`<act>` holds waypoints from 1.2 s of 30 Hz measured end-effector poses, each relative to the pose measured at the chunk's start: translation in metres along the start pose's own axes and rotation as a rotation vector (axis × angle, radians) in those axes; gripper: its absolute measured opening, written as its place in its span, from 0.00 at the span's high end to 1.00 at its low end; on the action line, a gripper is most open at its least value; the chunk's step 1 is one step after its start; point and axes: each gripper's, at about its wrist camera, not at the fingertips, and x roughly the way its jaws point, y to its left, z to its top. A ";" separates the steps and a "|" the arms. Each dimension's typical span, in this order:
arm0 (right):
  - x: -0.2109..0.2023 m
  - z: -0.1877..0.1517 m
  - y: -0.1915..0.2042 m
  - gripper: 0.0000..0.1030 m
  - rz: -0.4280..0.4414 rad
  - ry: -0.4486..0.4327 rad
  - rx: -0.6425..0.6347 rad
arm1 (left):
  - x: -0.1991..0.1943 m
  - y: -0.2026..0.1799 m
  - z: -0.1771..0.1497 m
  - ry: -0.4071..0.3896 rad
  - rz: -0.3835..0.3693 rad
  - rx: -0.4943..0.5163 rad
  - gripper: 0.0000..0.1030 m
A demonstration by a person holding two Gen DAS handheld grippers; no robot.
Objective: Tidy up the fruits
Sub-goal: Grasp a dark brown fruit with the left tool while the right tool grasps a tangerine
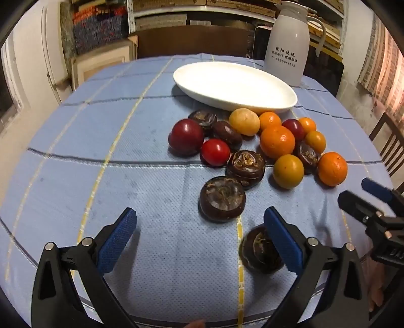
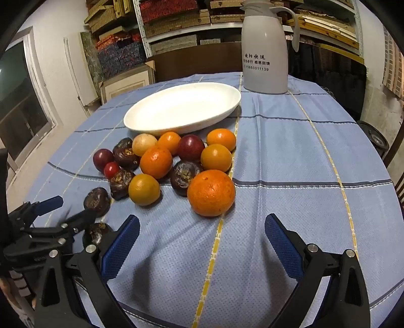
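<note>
left gripper (image 1: 200, 227): black frame, blue textured pads, jaws spread wide, nothing held. its right pad (image 1: 282, 242) overlaps the nearest dark brown flattened water chestnut (image 1: 255, 252), which lies on the cloth; contact cannot be told. a second dark brown water chestnut (image 1: 222, 198) lies just ahead, between the finger lines, untouched.

right gripper (image 2: 202, 227): same build, jaws equally wide apart, nothing held, only blue checked tablecloth (image 2: 290, 156) between the pads. the large orange mandarin (image 2: 211, 193) sits just ahead of it, on a yellow stripe.

fruit pile: loose cluster on the cloth, between both grippers and the white oval ceramic dish (image 2: 181, 108). it holds orange and yellow-orange citrus, dark red plums, a small red tomato (image 1: 215, 152), a pale yellow round fruit (image 2: 144, 144), more brown water chestnuts. the far fruits lie just beside the dish rim.

behind the dish: white thermos jug with printed black characters (image 2: 265, 50), upright near the far table edge. shelves of boxes (image 2: 176, 17) beyond.
</note>
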 end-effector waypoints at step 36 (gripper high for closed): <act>-0.002 -0.016 -0.052 0.08 0.038 0.100 -0.036 | -0.002 -0.078 -0.029 0.075 -0.155 0.388 0.05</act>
